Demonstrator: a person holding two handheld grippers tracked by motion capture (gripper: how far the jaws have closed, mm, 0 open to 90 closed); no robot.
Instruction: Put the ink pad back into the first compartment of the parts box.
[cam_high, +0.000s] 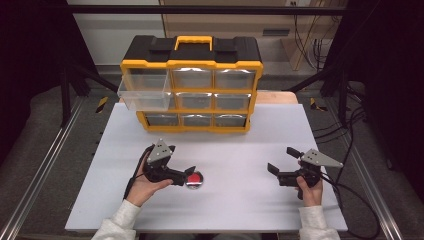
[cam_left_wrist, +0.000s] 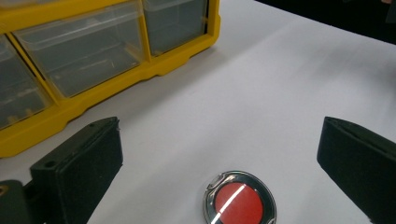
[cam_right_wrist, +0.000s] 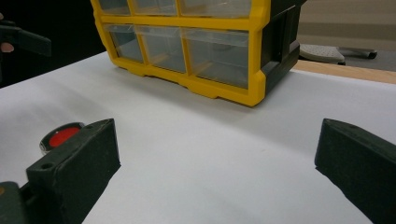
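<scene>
On the white table (cam_high: 225, 210), at about 7 o'clock from its centre, lies a round red disc (cam_high: 194, 180) with a shiny metal rim, flat on the surface. The left gripper (cam_high: 186, 167) is right at it, coming in from the disc's 9 o'clock side; in the left gripper view its jaws stand wide apart and hold nothing, with the disc (cam_left_wrist: 239, 200) lying between them near the bottom edge, touching neither. The right gripper (cam_high: 281, 159) rests at about 4 o'clock on the table, well apart from the disc, its jaws likewise spread and empty; in the right gripper view the disc (cam_right_wrist: 63, 136) peeks out just behind the left-hand jaw. A yellow-and-black organiser (cam_high: 191, 85) of clear drawers stands at 12 o'clock along the far edge. Its top-left drawer (cam_high: 145, 94) is pulled out toward the person; the other drawers sit flush. A hand (cam_high: 145, 186) wraps the left gripper's grip from below.
</scene>
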